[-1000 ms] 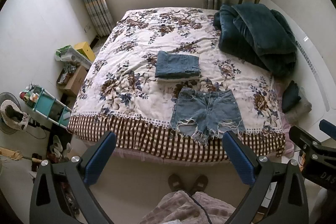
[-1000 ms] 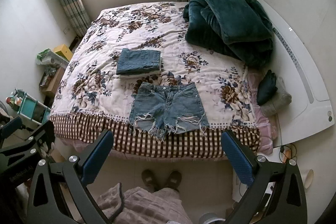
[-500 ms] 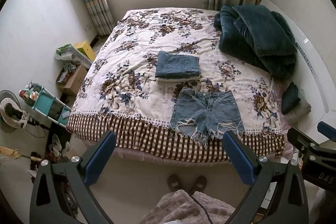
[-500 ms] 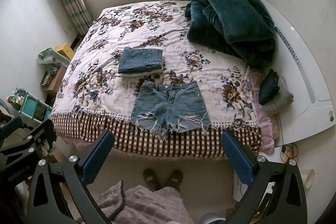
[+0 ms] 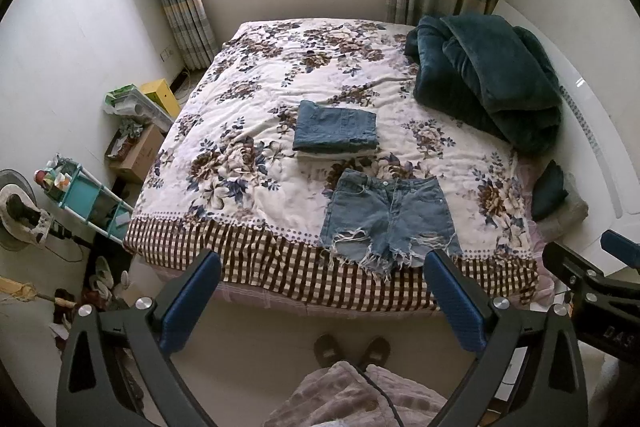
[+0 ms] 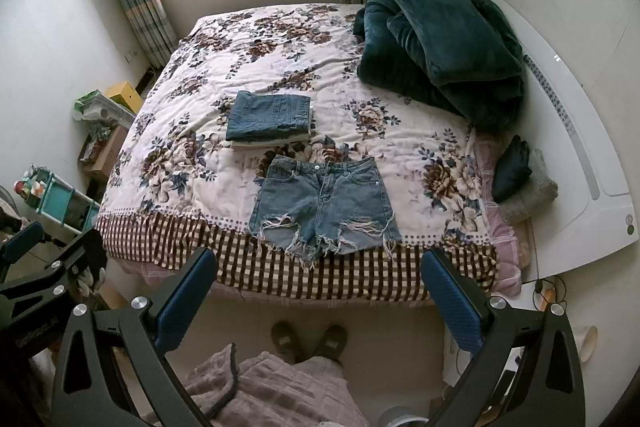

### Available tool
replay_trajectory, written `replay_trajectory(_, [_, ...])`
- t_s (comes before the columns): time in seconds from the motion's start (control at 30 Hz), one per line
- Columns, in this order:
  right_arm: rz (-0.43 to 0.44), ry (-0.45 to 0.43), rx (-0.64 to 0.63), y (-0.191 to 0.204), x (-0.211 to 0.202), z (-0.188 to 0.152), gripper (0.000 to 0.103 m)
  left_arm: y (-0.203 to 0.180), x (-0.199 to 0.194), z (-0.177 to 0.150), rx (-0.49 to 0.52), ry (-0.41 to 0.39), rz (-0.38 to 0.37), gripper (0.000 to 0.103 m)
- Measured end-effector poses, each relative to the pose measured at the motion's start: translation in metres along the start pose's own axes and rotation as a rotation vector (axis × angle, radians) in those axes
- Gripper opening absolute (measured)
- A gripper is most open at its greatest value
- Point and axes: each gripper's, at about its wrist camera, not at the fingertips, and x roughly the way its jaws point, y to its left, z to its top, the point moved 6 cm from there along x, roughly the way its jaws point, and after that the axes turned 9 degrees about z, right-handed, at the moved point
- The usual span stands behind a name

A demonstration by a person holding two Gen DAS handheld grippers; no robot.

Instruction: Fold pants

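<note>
A pair of frayed denim shorts (image 5: 388, 215) lies flat near the front edge of the bed, waistband away from me; it also shows in the right wrist view (image 6: 324, 203). Behind it sits a folded stack of denim (image 5: 335, 131), also in the right wrist view (image 6: 270, 121). My left gripper (image 5: 322, 297) is open and empty, held high above the floor in front of the bed. My right gripper (image 6: 318, 293) is open and empty too, at a similar height. Both are well short of the shorts.
The bed has a floral quilt (image 5: 256, 131) with a checked border. A dark green blanket (image 5: 492, 79) is heaped at the back right by the white headboard (image 6: 580, 131). A teal shelf cart (image 5: 80, 199) and boxes (image 5: 136, 151) stand left of the bed. My feet (image 5: 352, 349) are below.
Both views have shifted slightly, the bed sitting a little higher and further off in the frame. Nothing on the bed has moved. Both grippers stay open.
</note>
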Motion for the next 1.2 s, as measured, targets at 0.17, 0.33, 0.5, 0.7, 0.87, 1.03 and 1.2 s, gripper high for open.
replay_trajectory(0.17, [0.002, 0.002, -0.002, 0.004, 0.0013, 0.0003, 0.103, -0.0003, -0.002, -0.0023, -0.004, 0.0, -0.001, 0.103])
replay_trajectory(0.33, [0.003, -0.003, 0.001, 0.0009, -0.0002, -0.0004, 0.103, 0.0013, -0.0018, -0.0031, -0.003, -0.002, -0.002, 0.103])
replay_trajectory(0.5, [0.003, 0.0, -0.001, 0.0023, -0.0015, -0.0006, 0.103, 0.0017, -0.0021, -0.0032, -0.001, -0.002, -0.005, 0.103])
replay_trajectory(0.7, [0.007, 0.002, -0.001, 0.0041, -0.0016, -0.0007, 0.103, 0.0022, -0.0024, -0.0042, -0.004, -0.003, -0.004, 0.103])
replay_trajectory(0.87, [0.007, 0.0, 0.0, 0.0047, -0.0011, -0.001, 0.103, 0.0032, -0.002, -0.0054, -0.001, -0.005, -0.004, 0.103])
replay_trajectory(1.03, [0.01, 0.003, 0.001, 0.0046, -0.0016, -0.0002, 0.103, 0.0036, -0.0029, -0.0062, -0.002, -0.006, -0.005, 0.103])
replay_trajectory(1.2, [0.009, 0.005, 0.001, 0.0057, -0.0005, -0.0017, 0.103, 0.0027, -0.0031, -0.0074, -0.002, -0.004, -0.008, 0.103])
